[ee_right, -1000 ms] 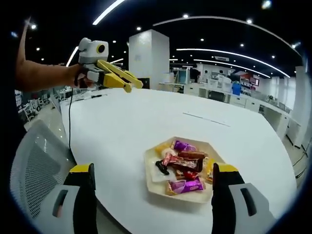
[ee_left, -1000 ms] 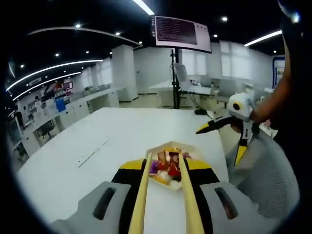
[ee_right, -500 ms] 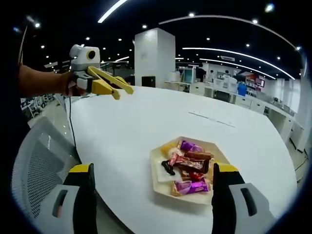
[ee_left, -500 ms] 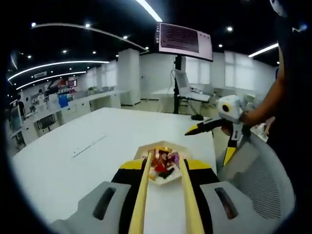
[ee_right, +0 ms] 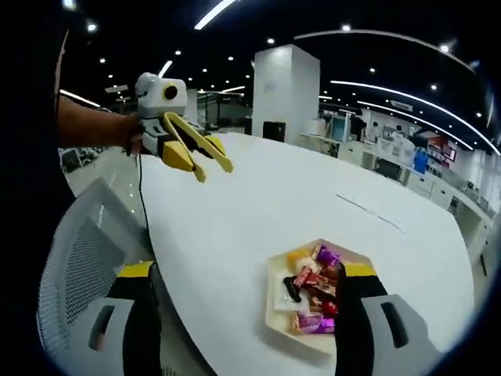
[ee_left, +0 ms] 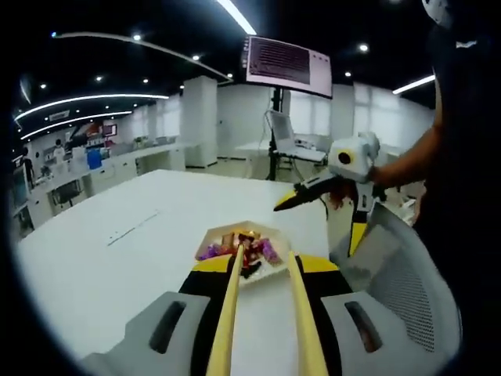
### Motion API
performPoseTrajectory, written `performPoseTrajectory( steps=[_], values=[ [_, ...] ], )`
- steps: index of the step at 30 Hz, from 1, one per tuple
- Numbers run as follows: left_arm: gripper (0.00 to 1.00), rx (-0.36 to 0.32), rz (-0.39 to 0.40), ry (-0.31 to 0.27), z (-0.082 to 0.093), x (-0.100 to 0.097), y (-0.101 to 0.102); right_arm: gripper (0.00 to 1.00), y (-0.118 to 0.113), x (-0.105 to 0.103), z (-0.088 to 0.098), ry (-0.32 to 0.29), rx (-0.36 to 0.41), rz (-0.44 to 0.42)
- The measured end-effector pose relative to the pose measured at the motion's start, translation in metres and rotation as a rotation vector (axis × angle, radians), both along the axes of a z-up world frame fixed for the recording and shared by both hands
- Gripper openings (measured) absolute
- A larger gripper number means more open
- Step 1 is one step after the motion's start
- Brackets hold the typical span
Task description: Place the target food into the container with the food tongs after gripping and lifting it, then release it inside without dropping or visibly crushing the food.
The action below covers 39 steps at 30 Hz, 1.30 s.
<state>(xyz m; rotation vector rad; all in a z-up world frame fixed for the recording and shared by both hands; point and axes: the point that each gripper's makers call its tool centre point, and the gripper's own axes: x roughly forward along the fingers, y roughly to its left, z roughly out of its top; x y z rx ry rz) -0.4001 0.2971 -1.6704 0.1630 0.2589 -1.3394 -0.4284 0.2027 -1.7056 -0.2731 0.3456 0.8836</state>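
White table carries a tray of wrapped snacks at 5 o'clock. Left gripper is held narrowly parted, empty; right gripper spread wide, empty.

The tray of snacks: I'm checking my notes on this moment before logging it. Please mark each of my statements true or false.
1. The tray holds several wrapped snacks. True.
2. The tray stands on a white table. True.
3. The left hand-held gripper has a snack clamped between its tong arms. False: nothing is held between the tong arms, and the tray lies beyond their tips.
4. The right hand-held gripper is touching the tray. False: in the left gripper view it is held in the air, above and to the side of the tray.
5. A mesh-backed chair stands at the table's edge. True.
6. The tray is round. False: its rim has straight sides and corners.
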Motion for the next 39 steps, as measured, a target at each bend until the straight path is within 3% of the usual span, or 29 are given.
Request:
performPoseTrajectory(
  steps=[2, 5, 11, 17, 25, 39],
  values=[
    [0.27, -0.018, -0.017, 0.013, 0.003, -0.004, -0.002, 0.85, 0.016, -0.002, 0.015, 0.025, 0.053, 0.056],
    [0.26, -0.016, -0.035, 0.01, 0.005, -0.007, -0.004, 0.82, 0.032, -0.002, 0.032, 0.005, 0.067, 0.112],
    [0.25, -0.087, -0.098, 0.022, 0.023, -0.018, -0.009, 0.72, 0.053, -0.004, 0.062, -0.016, 0.104, 0.191],
    [0.24, -0.123, -0.122, 0.022, 0.033, -0.023, -0.01, 0.61, 0.06, -0.001, 0.068, -0.041, 0.073, 0.248],
    [0.22, -0.167, -0.161, 0.037, 0.041, -0.033, -0.012, 0.36, 0.07, -0.005, 0.071, -0.022, 0.089, 0.345],
    [0.22, -0.201, -0.189, 0.053, 0.044, -0.042, -0.014, 0.24, 0.089, -0.015, 0.069, 0.017, 0.093, 0.453]
  ],
)
